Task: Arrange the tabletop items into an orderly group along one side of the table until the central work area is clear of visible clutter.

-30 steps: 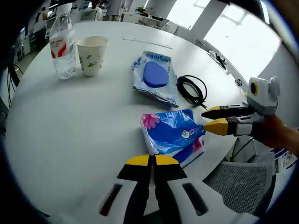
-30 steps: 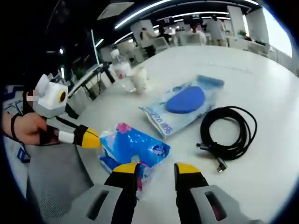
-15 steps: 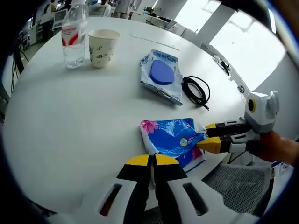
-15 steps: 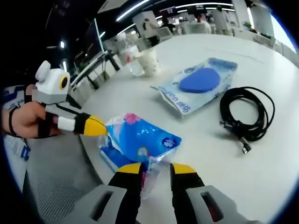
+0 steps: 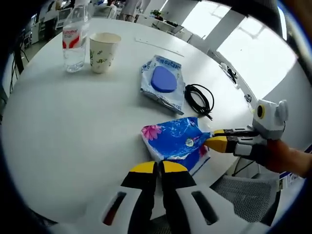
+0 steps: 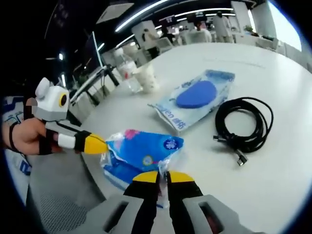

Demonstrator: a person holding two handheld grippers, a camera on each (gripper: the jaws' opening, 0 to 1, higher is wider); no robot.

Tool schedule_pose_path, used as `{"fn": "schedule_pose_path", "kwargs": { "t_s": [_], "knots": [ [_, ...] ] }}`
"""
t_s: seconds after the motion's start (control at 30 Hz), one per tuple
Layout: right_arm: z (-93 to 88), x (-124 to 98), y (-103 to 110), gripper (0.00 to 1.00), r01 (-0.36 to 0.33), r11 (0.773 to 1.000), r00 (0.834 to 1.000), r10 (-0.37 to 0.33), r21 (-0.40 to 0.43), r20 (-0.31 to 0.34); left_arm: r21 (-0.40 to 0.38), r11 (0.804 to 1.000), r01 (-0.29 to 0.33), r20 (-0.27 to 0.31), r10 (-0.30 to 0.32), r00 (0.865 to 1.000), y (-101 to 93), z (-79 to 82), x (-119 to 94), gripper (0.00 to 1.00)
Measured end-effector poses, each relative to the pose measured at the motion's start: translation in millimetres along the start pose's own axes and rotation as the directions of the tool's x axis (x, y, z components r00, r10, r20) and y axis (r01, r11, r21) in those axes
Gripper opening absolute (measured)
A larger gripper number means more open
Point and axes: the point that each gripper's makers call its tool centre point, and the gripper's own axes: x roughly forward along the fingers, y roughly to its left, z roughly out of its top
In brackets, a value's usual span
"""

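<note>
Blue tissue pack [image 5: 174,145] at the table [image 5: 73,126] edge, pinched by both closed grippers, left gripper [image 5: 156,168] and right gripper [image 6: 162,176]; next, likely carrying it toward the bottle [image 5: 74,39].

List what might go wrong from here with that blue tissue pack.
1. The right claw is shut on just a thin corner of the tissue pack; the wrapper may tear or slip out when pulled.
2. The pack lies at the table edge, over a chair, so a slip could drop it.
3. The left claw, shut, sits close against the pack and may snag it.
</note>
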Motion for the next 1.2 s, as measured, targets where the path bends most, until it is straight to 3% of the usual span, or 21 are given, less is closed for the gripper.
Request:
{"fn": "schedule_pose_path", "kwargs": {
  "t_s": [0.33,0.63,0.8,1.2],
  "knots": [
    [22.3,-20,-15,0.01,0.045,0.999,0.996,-0.047,0.024,0.082,-0.013,1.0,0.024,0.033,-0.023,0.999,-6.3,3.8,-5,0.02],
    [45.8,-40,-48,0.0,0.085,0.994,0.985,-0.094,0.062,0.146,-0.01,1.0,0.018,0.077,-0.017,0.997,-2.5,13.4,-9,0.03],
    [64.7,-52,-74,0.0,0.113,0.989,0.972,-0.131,0.098,0.194,-0.029,1.0,0.005,0.081,-0.003,0.997,2.5,12.2,-11,0.03],
    [88.4,-64,-143,0.01,0.194,0.968,0.954,-0.224,0.161,0.199,-0.063,0.997,-0.034,0.094,0.04,0.995,15.4,11.2,-18,0.03]
  ]
}}
